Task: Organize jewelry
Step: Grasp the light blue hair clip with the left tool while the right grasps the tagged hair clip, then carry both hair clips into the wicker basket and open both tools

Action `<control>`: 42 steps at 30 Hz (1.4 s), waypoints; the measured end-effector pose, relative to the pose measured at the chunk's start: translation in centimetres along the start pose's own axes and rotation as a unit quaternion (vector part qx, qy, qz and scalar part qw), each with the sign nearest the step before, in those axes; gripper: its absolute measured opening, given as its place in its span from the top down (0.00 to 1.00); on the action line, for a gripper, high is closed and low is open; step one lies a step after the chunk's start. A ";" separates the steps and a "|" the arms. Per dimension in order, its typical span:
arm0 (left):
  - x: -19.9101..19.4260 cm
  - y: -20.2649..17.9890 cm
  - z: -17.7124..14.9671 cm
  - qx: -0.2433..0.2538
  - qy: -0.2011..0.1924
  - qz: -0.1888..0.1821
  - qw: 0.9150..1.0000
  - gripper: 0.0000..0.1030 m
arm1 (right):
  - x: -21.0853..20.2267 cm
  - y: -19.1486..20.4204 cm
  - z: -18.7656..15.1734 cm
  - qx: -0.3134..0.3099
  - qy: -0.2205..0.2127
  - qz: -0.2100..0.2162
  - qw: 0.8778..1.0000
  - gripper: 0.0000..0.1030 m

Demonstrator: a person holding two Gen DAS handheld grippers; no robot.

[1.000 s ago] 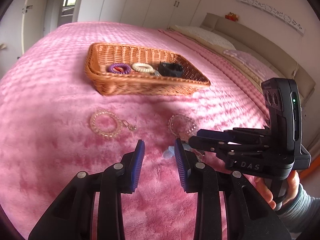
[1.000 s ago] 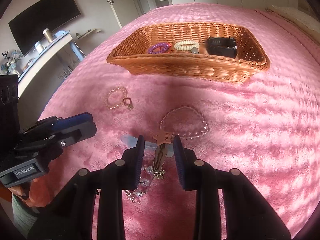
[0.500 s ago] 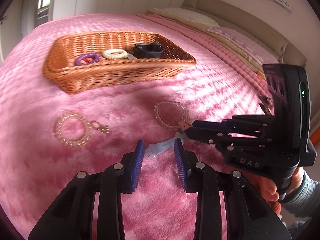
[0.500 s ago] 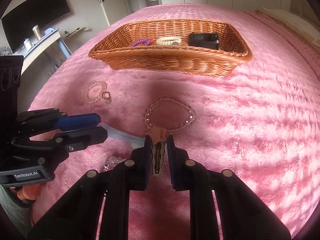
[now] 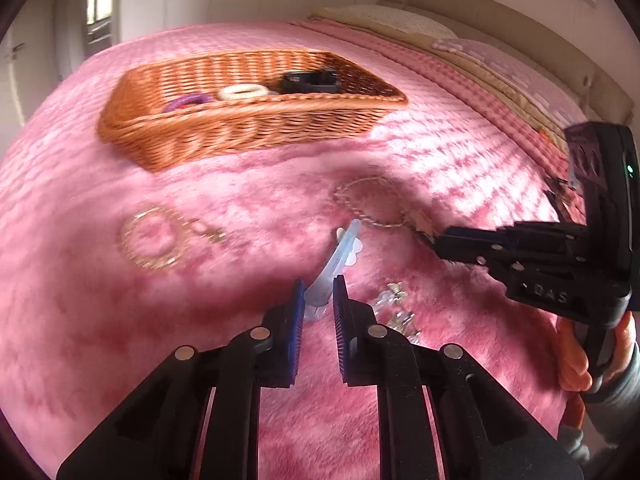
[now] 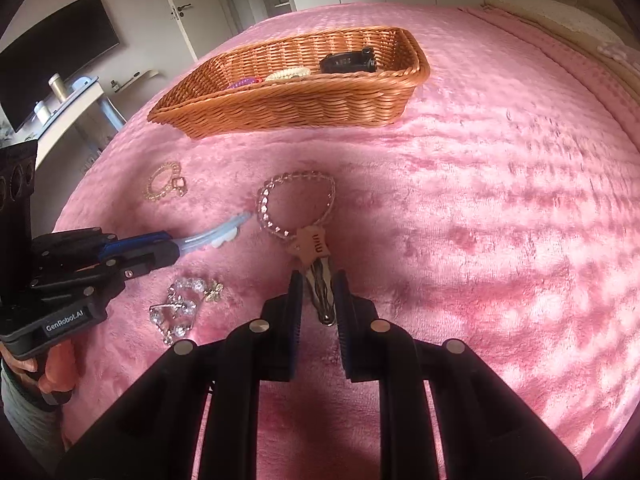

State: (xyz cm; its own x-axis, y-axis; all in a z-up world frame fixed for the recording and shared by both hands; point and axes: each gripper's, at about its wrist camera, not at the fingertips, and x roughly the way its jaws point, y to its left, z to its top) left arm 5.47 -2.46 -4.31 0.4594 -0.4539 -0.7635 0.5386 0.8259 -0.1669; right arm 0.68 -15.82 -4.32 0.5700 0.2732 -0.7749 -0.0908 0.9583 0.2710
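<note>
Clenched on a pale blue hair clip (image 5: pixel 340 256), my left claw (image 5: pixel 317 300) pinches the clip's near end between its 2 blue pads, and the rest of the clip juts out toward 12 o'clock with a small white flower shape on it. My right claw (image 6: pixel 316 292) grips a brown-topped snap clip (image 6: pixel 316 264) by its dark metal body, the tan head pointing to 12 o'clock; whether the pads press it fully I cannot tell, though both sit against its sides. Touching that tan head, just beyond it at 12 o'clock in the right wrist view, a clear beaded bracelet (image 6: pixel 296 204) lies in a loop on the pink bed cover (image 6: pixel 480 220). At 10 o'clock from my right claw a smaller gold-toned beaded bracelet (image 6: pixel 162 184) with a square charm rests flat, well apart from the clear one. At 8 o'clock, near my left claw's body, a heap of crystal pieces (image 6: pixel 180 304) sits on the cover. The wicker basket (image 6: pixel 304 108) stands farther off at 12 o'clock, holding a purple coil hair tie (image 5: pixel 188 101), a cream coil hair tie (image 5: pixel 244 91) and a black item (image 6: pixel 348 63) side by side. In the left wrist view my right claw reaches in from 3 o'clock, with an orange-gloved hand (image 5: pixel 576 360) around its handle.
</note>
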 end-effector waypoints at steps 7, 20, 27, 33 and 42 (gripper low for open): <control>-2.1 0.8 -2.1 -0.044 -0.003 0.034 0.998 0.87 | -0.9 0.4 0.0 -0.011 -0.013 -0.011 1.000 0.63; -0.6 -0.1 -0.9 -0.005 0.013 0.032 0.999 0.65 | 2.0 1.7 1.4 -0.028 -0.001 -0.043 0.999 0.81; -0.5 -0.8 -1.3 0.009 0.000 0.064 0.998 0.90 | 0.4 2.0 0.6 -0.039 -0.017 0.004 0.999 0.86; -3.7 -1.2 -0.4 0.000 -0.058 0.049 0.997 0.90 | -2.8 2.7 1.2 -0.042 -0.049 0.032 0.997 0.86; -7.9 -1.0 6.1 0.003 -0.152 0.045 0.987 0.90 | -7.5 4.0 9.4 -0.065 -0.141 0.026 0.988 0.86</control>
State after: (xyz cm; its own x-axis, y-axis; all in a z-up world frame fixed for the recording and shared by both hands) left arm 5.60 -1.79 5.67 0.6962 -0.4590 -0.5519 0.4893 0.8660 -0.1030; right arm 3.73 -14.84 7.89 0.7645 0.3059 -0.5674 -0.2197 0.9512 0.2168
